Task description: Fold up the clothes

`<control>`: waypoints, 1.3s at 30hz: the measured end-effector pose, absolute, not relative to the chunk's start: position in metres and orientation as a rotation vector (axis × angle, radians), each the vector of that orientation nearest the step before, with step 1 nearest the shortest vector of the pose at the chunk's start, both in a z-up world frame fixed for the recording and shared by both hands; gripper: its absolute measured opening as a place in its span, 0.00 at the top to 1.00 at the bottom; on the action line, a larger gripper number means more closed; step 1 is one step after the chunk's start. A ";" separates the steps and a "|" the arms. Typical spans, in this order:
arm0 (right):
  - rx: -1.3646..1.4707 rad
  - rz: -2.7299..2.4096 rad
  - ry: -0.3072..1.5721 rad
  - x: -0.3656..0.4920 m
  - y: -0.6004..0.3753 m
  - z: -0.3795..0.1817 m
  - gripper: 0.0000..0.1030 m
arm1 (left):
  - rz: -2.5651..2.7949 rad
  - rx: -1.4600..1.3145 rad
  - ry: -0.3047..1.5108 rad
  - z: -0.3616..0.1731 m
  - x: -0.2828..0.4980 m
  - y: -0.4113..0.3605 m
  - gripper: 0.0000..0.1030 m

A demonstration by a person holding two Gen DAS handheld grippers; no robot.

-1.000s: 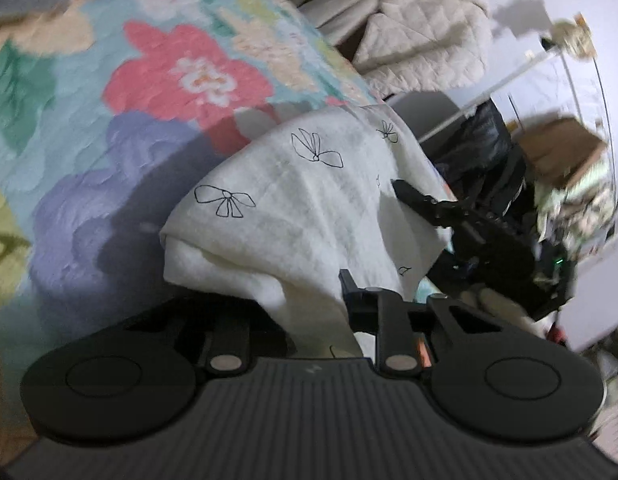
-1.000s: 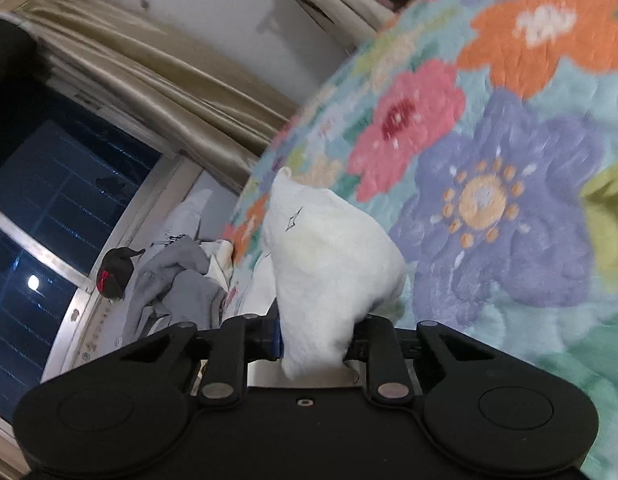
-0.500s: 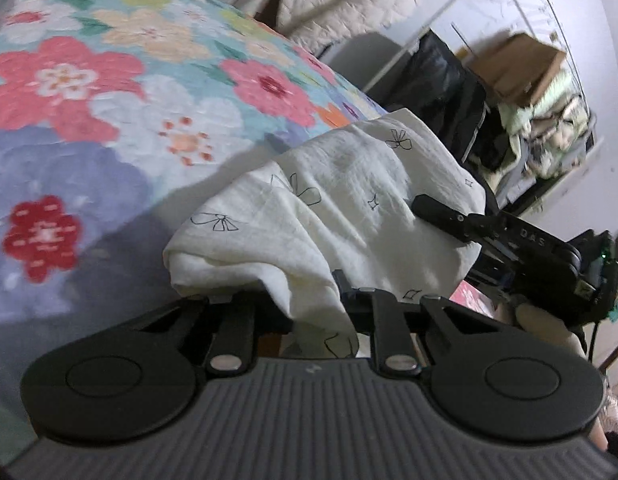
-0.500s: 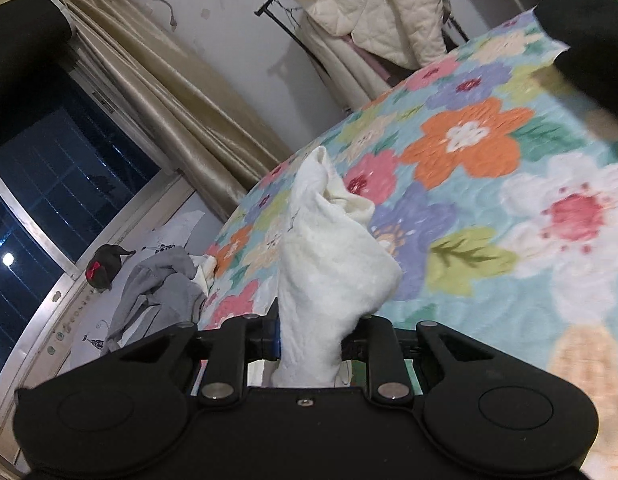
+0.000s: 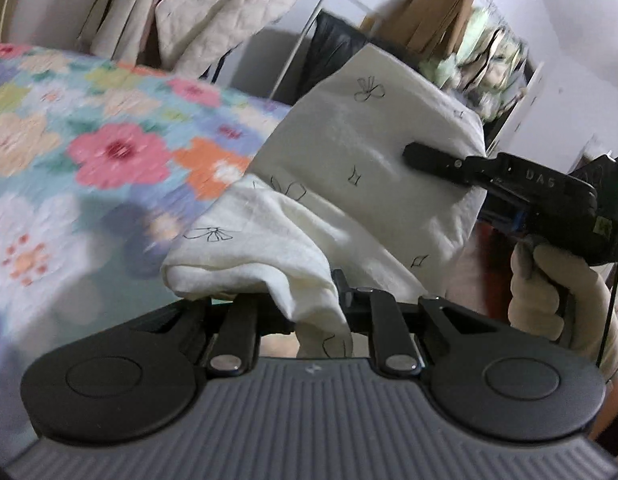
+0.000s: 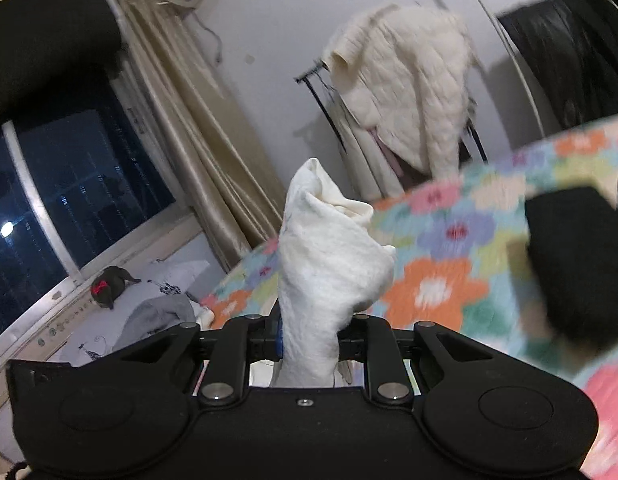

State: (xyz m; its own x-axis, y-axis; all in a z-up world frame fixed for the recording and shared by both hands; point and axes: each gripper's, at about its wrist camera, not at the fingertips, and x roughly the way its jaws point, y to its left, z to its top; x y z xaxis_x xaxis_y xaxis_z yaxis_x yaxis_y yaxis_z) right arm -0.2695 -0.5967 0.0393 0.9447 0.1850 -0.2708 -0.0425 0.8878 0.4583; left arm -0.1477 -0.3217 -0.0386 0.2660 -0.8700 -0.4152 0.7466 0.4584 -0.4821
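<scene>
A white garment (image 5: 349, 168) printed with small black bows hangs in the air between both grippers, above a floral quilt (image 5: 89, 152). My left gripper (image 5: 309, 304) is shut on a bunched lower fold of it. In the left wrist view the right gripper (image 5: 449, 162) comes in from the right, held by a gloved hand (image 5: 549, 292), clamped on the cloth's upper right part. In the right wrist view the right gripper (image 6: 309, 340) is shut on the white garment (image 6: 329, 264), which stands up in a bunch between its fingers.
A cream quilted jacket (image 6: 405, 84) hangs on a rack against the wall behind the bed. Beige curtains (image 6: 197, 152) and a dark window (image 6: 69, 200) lie to the left, with grey clothes (image 6: 157, 316) on a sill. Cluttered shelves (image 5: 469, 32) stand right of the bed.
Both grippers have risen and tilted up with the garment, lifting it off the quilt. The views now show the wall and hanging jacket instead of mostly the bed.
</scene>
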 end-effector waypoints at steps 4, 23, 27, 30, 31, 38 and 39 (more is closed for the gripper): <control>0.410 0.140 0.368 -0.265 -0.638 0.075 0.78 | -1.114 -0.248 0.628 -0.019 -0.166 -0.362 0.85; 0.703 0.002 0.427 -0.191 -0.825 0.005 0.78 | -1.043 -0.269 0.589 -0.027 -0.180 -0.541 0.86; 0.660 -0.002 0.396 -0.180 -0.839 0.008 0.78 | -1.055 -0.258 0.567 -0.032 -0.181 -0.557 0.86; 0.605 -0.018 0.330 -0.168 -0.850 0.024 0.73 | -1.042 -0.303 0.522 -0.030 -0.177 -0.573 0.86; 0.596 -0.042 0.316 -0.165 -0.854 0.026 0.62 | -1.025 -0.317 0.524 -0.030 -0.173 -0.580 0.86; 0.608 -0.232 0.391 -0.193 -0.845 0.004 0.37 | -0.834 -0.303 0.829 -0.095 -0.141 -0.650 0.86; 0.614 -0.242 0.400 -0.200 -0.840 0.001 0.37 | -0.830 -0.299 0.817 -0.101 -0.146 -0.653 0.86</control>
